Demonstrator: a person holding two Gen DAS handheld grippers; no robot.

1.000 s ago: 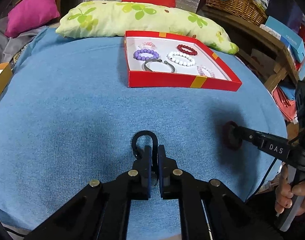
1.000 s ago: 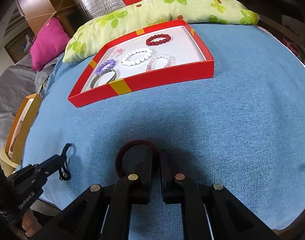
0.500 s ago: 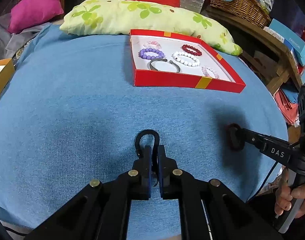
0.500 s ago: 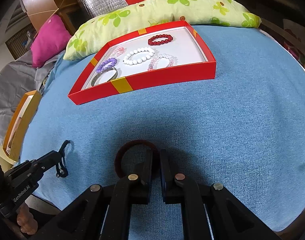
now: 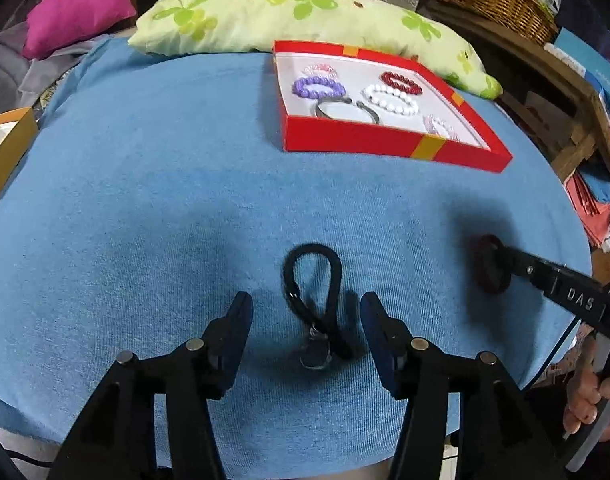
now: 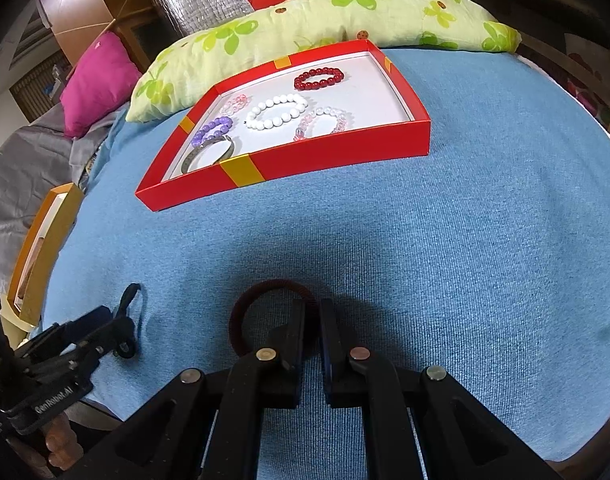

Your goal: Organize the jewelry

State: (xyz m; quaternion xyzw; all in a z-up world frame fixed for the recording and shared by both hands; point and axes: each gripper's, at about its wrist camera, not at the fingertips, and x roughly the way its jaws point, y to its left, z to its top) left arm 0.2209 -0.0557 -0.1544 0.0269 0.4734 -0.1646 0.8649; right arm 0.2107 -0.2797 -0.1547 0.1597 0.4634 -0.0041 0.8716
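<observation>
The left gripper (image 5: 305, 312) has just sprung open around the black cord bracelet (image 5: 313, 280) lying loose between its jaws, while the right gripper (image 6: 313, 320) stays clenched on the dark red ring (image 6: 265, 304), which could slip from so narrow a pinch when lifted.

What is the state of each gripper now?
Left gripper: open, jaws just opened, black cord bracelet lying loose between.
Right gripper: shut on dark red bracelet.

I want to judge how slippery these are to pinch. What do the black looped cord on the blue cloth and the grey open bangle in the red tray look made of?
The black looped cord looks like braided textile: matte, ropy surface, with a small metal ring at its end. The grey open bangle looks like metal: thin, rigid, dull sheen, though plastic cannot be excluded.
</observation>
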